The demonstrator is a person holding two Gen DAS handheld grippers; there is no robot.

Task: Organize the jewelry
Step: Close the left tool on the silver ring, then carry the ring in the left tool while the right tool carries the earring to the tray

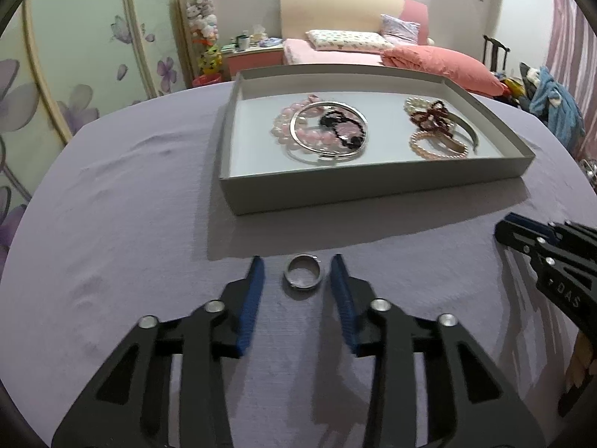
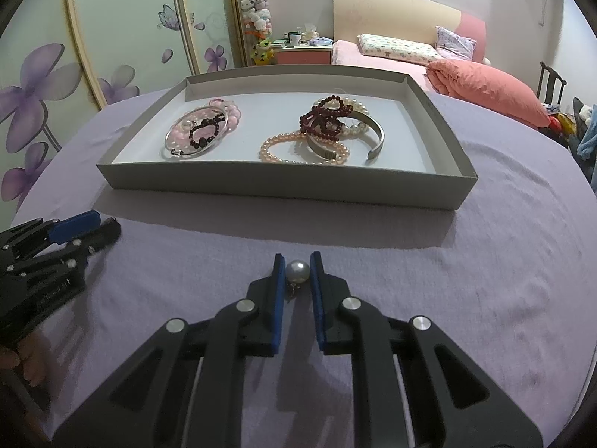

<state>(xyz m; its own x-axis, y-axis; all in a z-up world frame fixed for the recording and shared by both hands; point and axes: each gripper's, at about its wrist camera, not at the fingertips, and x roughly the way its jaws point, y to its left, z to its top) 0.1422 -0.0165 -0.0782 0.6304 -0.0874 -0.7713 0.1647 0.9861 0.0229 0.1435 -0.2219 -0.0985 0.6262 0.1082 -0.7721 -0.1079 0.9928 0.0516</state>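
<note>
Wide silver metal ring (image 1: 302,271) lying flat on the lavender-clothed worktop (image 1: 130,224), between the blue pads of the left tongs (image 1: 297,274), touching neither pad. Left tongs spread well apart, gripping nothing.

Grey-white round pearl bead with a small dangling metal finding (image 2: 297,270) sitting between the blue pads of the right tongs (image 2: 297,271), both pads at or almost at its sides; right tongs narrowed to the bead's width, apparently clamped on it, bead low over the cloth.

Ahead of both tongs, shallow grey cardboard tray (image 2: 283,181) resting on the worktop. Inside, toward its left end: thin silver bangle (image 2: 194,138) lying over pink bead bracelets (image 2: 233,112) and a dark bead bracelet (image 2: 203,132). Toward its right end: peach pearl bracelet (image 2: 298,151), dark red bead strand (image 2: 324,115), white pearl strand (image 2: 354,127) and open grey metal cuff (image 2: 377,130), heaped together and overlapping.

Beyond the worktop, a pink bed (image 2: 410,59) and floral wardrobe doors (image 2: 56,74).
</note>
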